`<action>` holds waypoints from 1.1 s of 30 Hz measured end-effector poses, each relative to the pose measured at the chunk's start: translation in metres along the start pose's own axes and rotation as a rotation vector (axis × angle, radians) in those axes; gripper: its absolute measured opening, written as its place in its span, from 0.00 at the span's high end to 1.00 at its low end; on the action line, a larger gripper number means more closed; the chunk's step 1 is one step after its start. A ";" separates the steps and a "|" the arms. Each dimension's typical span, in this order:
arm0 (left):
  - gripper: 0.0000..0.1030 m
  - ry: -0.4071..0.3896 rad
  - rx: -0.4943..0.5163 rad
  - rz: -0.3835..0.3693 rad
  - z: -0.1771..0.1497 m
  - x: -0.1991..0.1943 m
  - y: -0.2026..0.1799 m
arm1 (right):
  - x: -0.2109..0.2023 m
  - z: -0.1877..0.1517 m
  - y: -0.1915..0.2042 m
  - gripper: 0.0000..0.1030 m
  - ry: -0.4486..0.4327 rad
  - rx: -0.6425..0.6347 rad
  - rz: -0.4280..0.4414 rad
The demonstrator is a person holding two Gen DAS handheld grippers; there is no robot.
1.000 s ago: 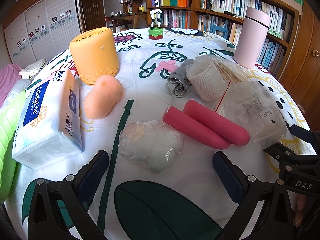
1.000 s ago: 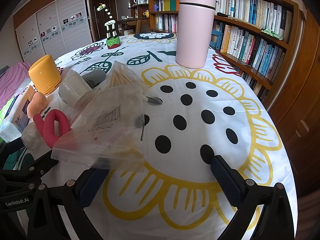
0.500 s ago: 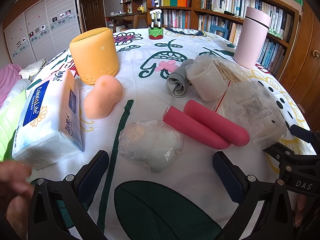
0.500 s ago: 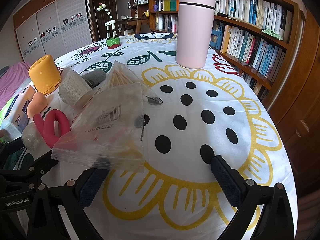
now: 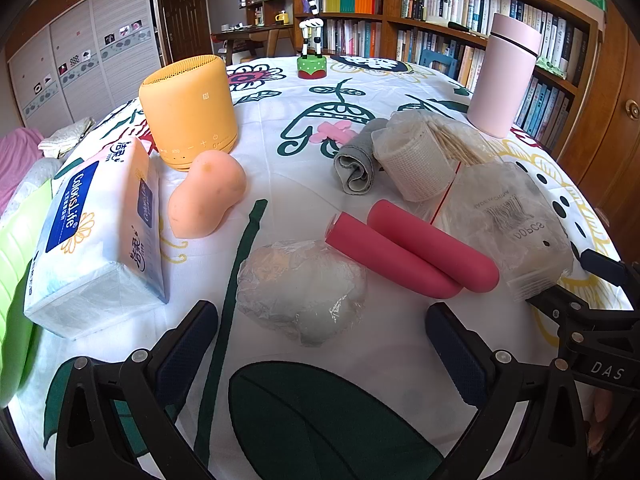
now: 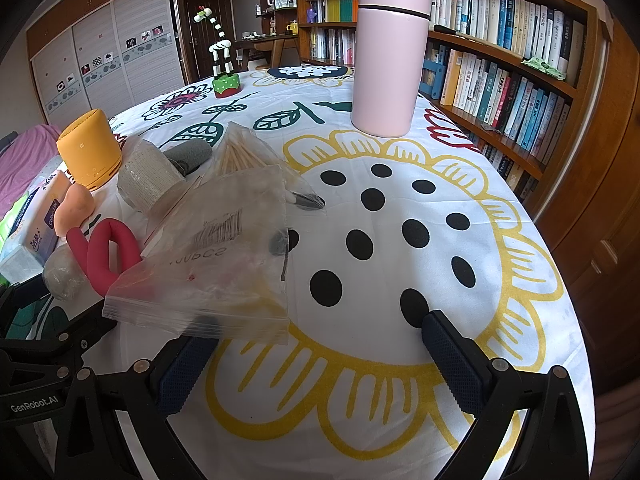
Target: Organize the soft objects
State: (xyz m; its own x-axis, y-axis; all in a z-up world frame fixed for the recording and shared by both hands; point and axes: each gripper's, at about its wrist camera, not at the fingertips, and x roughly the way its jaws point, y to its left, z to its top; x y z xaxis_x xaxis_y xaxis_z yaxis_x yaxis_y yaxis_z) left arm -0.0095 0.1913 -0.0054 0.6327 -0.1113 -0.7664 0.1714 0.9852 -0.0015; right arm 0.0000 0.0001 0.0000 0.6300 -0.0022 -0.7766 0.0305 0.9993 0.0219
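Floral tablecloth (image 6: 400,152), bookshelves (image 6: 500,72) behind; both tongs (image 5: 320,344) (image 6: 316,352) spread, seemingly empty.

"ColorisLife" on the tissue pack (image 5: 96,236), "DAS" on the right gripper (image 5: 606,370) – "GenRobot.AI" on the left gripper (image 6: 34,404), NFC mark on the orange speaker (image 5: 188,112)

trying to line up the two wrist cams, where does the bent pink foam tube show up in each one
Left wrist: the pink foam tube lies right of centre, just beyond the clear wrapped bundle.
Right wrist: the same tube sits at the left edge, partly behind the zip bag.
Shared landmark: the orange speaker, far left in both.
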 end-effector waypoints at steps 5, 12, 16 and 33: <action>0.00 0.000 0.000 0.000 0.000 0.000 0.000 | 0.000 0.000 0.000 0.00 0.000 0.000 0.000; 0.00 0.000 0.000 -0.001 0.000 0.000 0.000 | 0.000 0.000 0.000 0.00 0.000 -0.001 0.000; 0.00 0.000 0.000 0.000 0.000 0.000 0.000 | 0.000 0.000 0.000 0.00 0.000 0.000 0.000; 0.00 -0.046 0.018 -0.052 -0.001 -0.009 0.006 | -0.009 0.002 -0.006 0.00 -0.027 0.013 0.062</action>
State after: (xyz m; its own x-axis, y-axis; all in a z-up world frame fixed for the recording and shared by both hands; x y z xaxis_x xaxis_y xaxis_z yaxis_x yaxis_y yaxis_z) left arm -0.0149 0.1984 0.0010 0.6565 -0.1682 -0.7353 0.2178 0.9756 -0.0286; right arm -0.0045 -0.0058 0.0084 0.6517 0.0580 -0.7563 0.0014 0.9970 0.0777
